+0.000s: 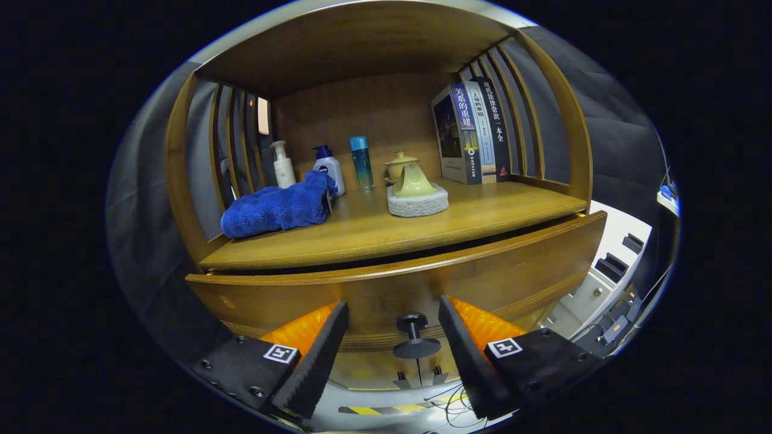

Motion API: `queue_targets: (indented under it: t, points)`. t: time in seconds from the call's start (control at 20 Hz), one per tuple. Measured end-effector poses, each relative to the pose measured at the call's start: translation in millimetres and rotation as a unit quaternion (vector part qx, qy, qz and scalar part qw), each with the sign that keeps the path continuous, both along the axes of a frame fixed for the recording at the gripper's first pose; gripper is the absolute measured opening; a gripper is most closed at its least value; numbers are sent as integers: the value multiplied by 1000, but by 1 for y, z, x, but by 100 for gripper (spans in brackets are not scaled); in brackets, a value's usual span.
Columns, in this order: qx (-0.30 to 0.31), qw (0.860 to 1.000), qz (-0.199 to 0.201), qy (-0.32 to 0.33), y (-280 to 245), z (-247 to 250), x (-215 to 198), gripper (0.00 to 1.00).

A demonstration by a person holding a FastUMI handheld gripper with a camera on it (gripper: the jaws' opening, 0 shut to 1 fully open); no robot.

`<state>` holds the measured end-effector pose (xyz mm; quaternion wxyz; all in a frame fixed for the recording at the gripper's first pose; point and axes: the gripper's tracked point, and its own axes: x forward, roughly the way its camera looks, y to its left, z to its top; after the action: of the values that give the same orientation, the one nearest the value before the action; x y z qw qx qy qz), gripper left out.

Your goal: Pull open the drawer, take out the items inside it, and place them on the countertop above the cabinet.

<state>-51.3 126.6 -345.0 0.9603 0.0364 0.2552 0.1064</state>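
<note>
The drawer (386, 283) sits just under the countertop (392, 232), its front slightly out, a thin dark gap showing along the top edge. Its one knob (415, 336) stands between the fingers of the hand-held gripper (392, 337), which is released, both fingers apart from the knob and not touching it.

On the countertop, near the left edge, lies one blue towel (276, 208). Behind it, toward the back, stand three bottles: a cream pump bottle (282, 164), a white one with a blue cap (329, 169) touching the towel, and a blue tube (360, 163). At the middle sit a white sponge (418, 204) with a yellow-green piece on it, and one lidded cup (400, 164) behind. Three books (473, 135) stand at the back right corner.
</note>
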Motion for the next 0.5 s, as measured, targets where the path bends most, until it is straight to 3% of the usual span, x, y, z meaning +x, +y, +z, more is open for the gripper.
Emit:
queue_targets:
  t: [0.5]
  points:
    - [-17,1000,-4,1,5,-6,14,98]
